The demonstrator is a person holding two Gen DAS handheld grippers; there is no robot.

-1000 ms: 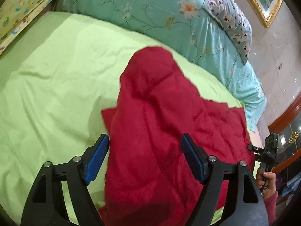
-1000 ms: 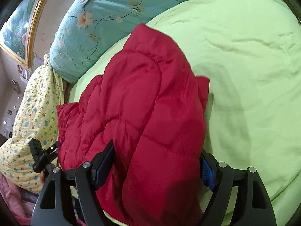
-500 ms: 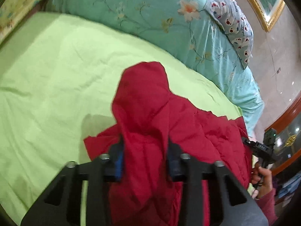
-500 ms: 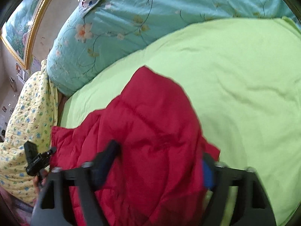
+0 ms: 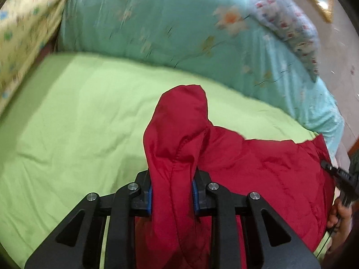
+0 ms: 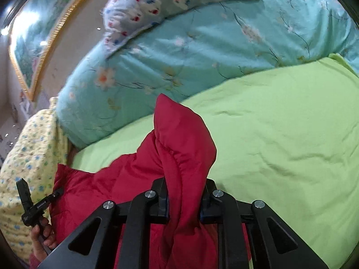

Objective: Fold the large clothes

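A red quilted jacket lies at the near edge of a bed with a green sheet. My left gripper is shut on a bunched fold of the jacket, which rises in a peak between its blue pads. My right gripper is shut on another bunched fold of the red jacket, lifted off the green sheet. Each gripper shows at the edge of the other's view, the right one held in a hand, the left one too.
A teal floral duvet is rolled along the far side of the bed, with a patterned pillow on top. A yellow flowered blanket hangs at the bed's side. A gold-framed picture is on the wall.
Both grippers went from open around the jacket to shut on folds of it. Both have lifted, so the fabric now stands in peaks and more bedding is in view.
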